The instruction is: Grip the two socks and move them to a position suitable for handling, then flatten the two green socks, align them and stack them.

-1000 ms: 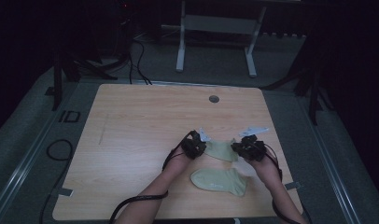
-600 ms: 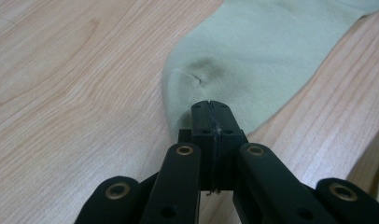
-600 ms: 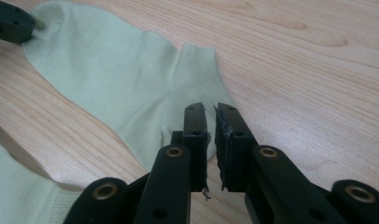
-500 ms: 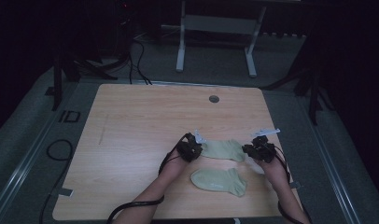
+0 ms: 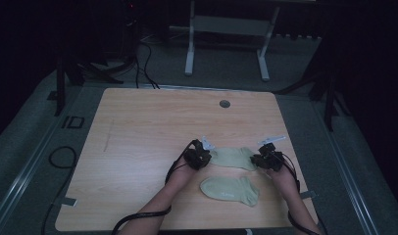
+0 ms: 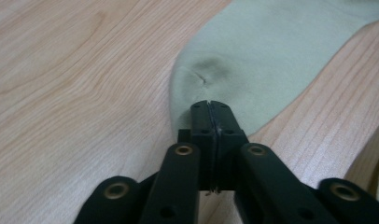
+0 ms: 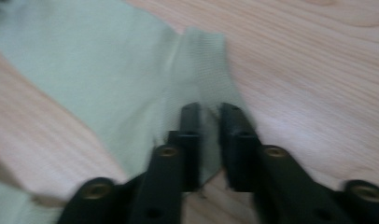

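Socks on wooden table (image 5: 138, 127), two pale green ones. Far sock (image 5: 234, 157) now lies flat between the two grippers, stretched out crosswise; a second ago it was bunched nearer the middle and the hands were closer together and higher. Right hand has dropped toward the tabletop and moved outward. Near sock (image 5: 230, 190) sits flat just in front of the person, apart from the far one, unchanged.

Left gripper (image 6: 210, 105): jaws look pressed together on the rounded toe end of the far sock, a small pucker in the fabric just ahead of the tips. They have just been opening slightly, but the pads still meet on cloth in the left gripper view.

Right gripper (image 7: 210, 109): jaws have just been opening, a visible gap between them, ribbed cuff edge lying in that gap, pads not pressing it. View is blurred.

Judgement: sock has been laid out and is being let go, right side first. Likely the lay-flat step is about done; pairing or stacking with the near sock would come next.

Pose: both forearms come in from the bottom edge of the high view, left hand (image 5: 185, 169) and right hand (image 5: 281, 172) low over the table, grippers tilted down and pointing inward toward each sock end, cables trailing back along the arms.
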`<state>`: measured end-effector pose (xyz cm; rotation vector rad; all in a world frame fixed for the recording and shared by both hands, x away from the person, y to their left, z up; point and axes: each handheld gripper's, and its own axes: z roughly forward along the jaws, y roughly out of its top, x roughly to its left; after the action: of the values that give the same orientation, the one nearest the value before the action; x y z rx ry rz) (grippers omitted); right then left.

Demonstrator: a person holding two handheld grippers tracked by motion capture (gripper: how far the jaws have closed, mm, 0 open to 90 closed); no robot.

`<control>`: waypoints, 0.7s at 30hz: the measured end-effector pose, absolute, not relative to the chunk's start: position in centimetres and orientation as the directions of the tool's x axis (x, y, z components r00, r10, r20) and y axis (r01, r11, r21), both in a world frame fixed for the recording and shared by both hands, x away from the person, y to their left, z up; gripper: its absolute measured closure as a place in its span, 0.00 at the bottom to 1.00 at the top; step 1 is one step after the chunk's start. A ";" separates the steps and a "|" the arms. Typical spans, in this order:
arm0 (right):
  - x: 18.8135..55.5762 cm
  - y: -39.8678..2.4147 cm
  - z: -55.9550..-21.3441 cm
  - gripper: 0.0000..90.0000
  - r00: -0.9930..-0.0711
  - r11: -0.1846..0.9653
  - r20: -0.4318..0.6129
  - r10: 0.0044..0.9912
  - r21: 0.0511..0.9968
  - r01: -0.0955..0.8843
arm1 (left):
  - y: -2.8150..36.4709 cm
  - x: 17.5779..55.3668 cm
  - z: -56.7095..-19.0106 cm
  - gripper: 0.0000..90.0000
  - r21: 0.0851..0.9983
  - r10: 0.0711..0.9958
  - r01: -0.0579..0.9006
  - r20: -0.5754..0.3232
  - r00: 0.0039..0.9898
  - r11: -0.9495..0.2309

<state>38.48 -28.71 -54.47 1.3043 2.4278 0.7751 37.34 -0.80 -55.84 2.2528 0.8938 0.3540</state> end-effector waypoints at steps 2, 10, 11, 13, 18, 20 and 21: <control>38.3 -28.6 -54.3 0.71 -0.557 0.444 0.020 0.830 0.580 0.683 | -0.2 36.1 -54.9 0.71 0.697 0.669 0.496 -0.031 0.742 -0.518; 33.9 -28.0 -52.0 0.62 -0.623 0.478 0.014 0.782 0.628 0.614 | 1.6 32.2 -53.5 0.56 0.683 0.603 0.487 -0.085 0.793 -0.544; 33.1 -28.1 -51.9 0.62 -0.628 0.477 0.020 0.778 0.631 0.612 | 1.7 31.7 -53.5 0.56 0.682 0.599 0.488 -0.090 0.796 -0.545; 31.7 -28.2 -52.1 0.62 -0.631 0.468 0.042 0.775 0.633 0.617 | 1.9 31.0 -53.6 0.56 0.673 0.589 0.488 -0.096 0.803 -0.555; 29.1 -28.3 -53.5 0.62 -0.646 0.500 0.023 0.763 0.612 0.613 | 1.9 30.2 -54.2 0.57 0.654 0.590 0.497 -0.094 0.802 -0.571; 28.5 -28.3 -54.0 0.64 -0.643 0.505 0.020 0.766 0.601 0.620 | 1.9 30.2 -54.5 0.61 0.645 0.593 0.502 -0.093 0.800 -0.576; 28.3 -28.3 -54.3 0.66 -0.646 0.516 0.011 0.763 0.591 0.620 | 1.8 30.2 -54.6 0.65 0.643 0.590 0.502 -0.095 0.802 -0.578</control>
<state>28.27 -28.32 -54.29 1.1696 2.5088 0.8275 30.19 1.82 -54.60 2.3056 0.8014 0.1685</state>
